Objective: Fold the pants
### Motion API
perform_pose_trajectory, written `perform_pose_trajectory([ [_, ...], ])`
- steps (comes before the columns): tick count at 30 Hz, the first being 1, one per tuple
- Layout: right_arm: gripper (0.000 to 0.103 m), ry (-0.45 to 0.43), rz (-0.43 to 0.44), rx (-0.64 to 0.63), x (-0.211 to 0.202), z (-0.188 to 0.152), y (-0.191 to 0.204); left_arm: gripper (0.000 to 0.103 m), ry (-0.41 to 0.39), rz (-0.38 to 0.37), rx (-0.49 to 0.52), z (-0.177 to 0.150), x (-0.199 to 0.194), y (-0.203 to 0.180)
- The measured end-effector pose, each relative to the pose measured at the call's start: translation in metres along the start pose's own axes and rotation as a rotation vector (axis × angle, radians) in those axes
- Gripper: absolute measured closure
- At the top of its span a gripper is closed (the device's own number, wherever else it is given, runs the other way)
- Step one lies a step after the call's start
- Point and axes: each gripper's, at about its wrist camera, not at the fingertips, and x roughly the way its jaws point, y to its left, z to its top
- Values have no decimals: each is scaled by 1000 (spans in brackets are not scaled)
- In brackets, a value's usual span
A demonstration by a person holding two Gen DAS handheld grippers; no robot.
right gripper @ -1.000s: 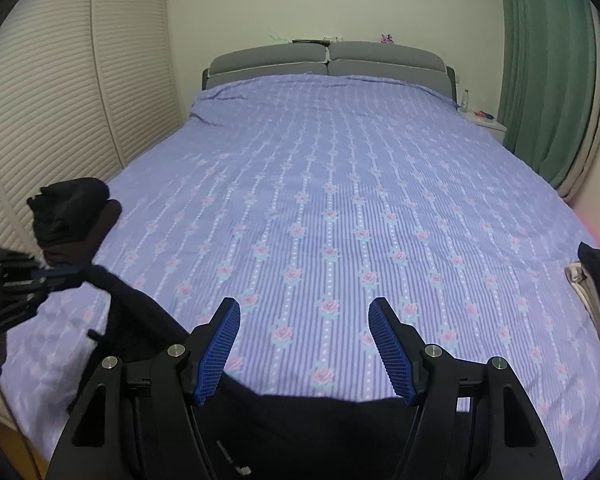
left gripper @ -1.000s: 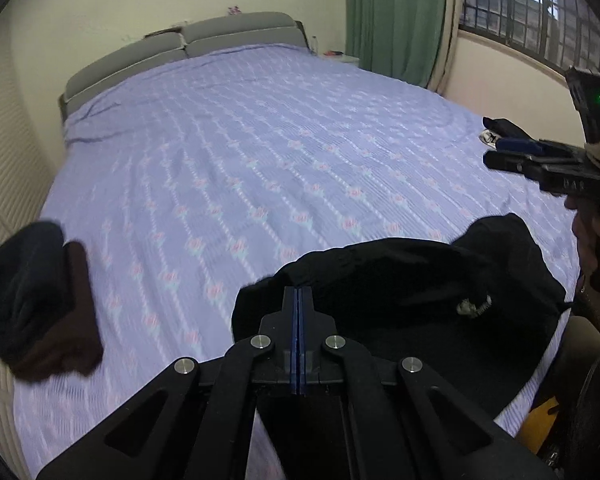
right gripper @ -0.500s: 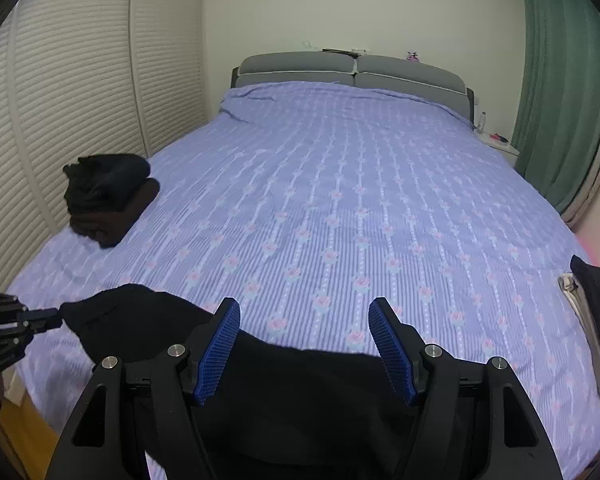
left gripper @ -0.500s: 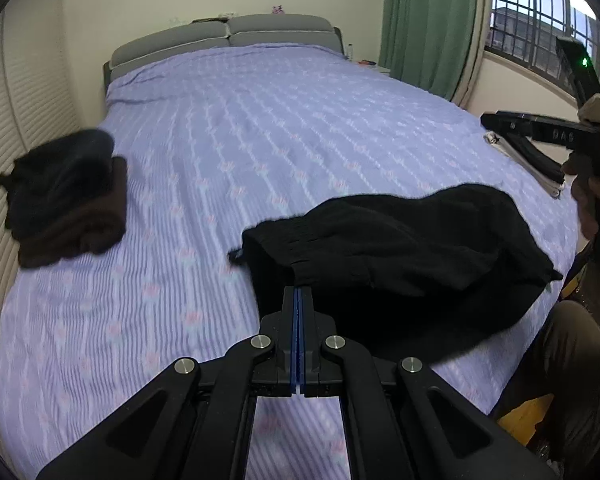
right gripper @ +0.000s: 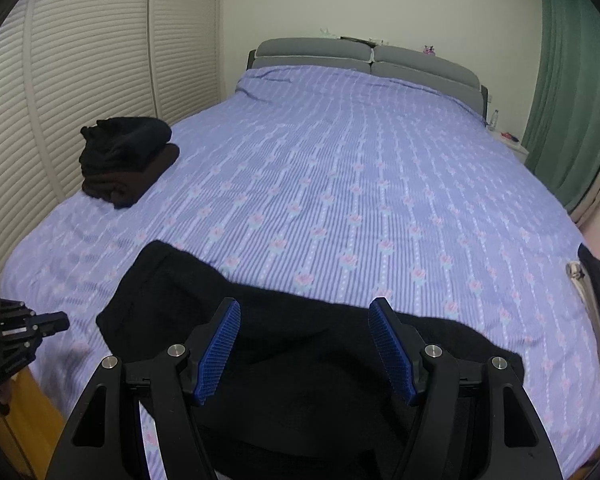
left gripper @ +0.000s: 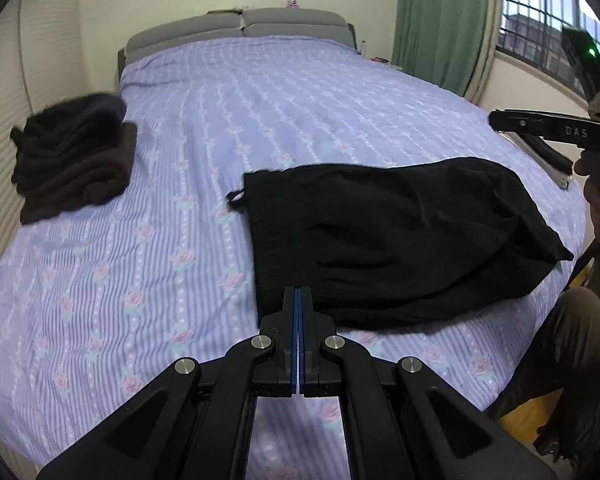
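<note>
Black pants (left gripper: 400,240) lie spread flat across the near part of the purple bed (left gripper: 300,100), waistband to the left with a drawstring loop sticking out. My left gripper (left gripper: 297,292) is shut, its tips over the pants' near left corner. In the right wrist view the left gripper (right gripper: 62,322) sits just left of the pants (right gripper: 172,292), with a strip of sheet between them. My right gripper (right gripper: 304,328) hovers open above the pants' right half, nothing between its blue pads (right gripper: 220,344). The left wrist view shows the right gripper (left gripper: 512,130) side-on at the right.
A stack of folded dark clothes (left gripper: 72,164) sits at the bed's left edge. A black item with a pale strap (right gripper: 596,292) lies at the right edge. Louvred doors (right gripper: 60,80) stand on the left, a green curtain (left gripper: 440,20) on the right. A person's leg (left gripper: 572,340) is near the bed corner.
The pants went from a bunch lifted at my left gripper's tips to lying flat on the bed. Both grippers drew back and sank a little.
</note>
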Motion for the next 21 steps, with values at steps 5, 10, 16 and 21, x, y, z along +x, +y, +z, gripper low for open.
perform_pose_trajectory([
  [5, 35, -19, -21, 3, -12, -8, -16, 59, -44, 40, 24, 16, 7, -26],
  [10, 35, -40, -75, -11, -29, -20, -41, 25, -113, 66, 28, 31, 6, -58],
  [16, 24, -34, -137, -12, -49, -58, -77, 8, -213, 144, 57, 27, -8, -92],
  [21, 20, -11, -172, -10, -56, -101, -90, 2, -204, 143, -8, 12, -7, -91],
])
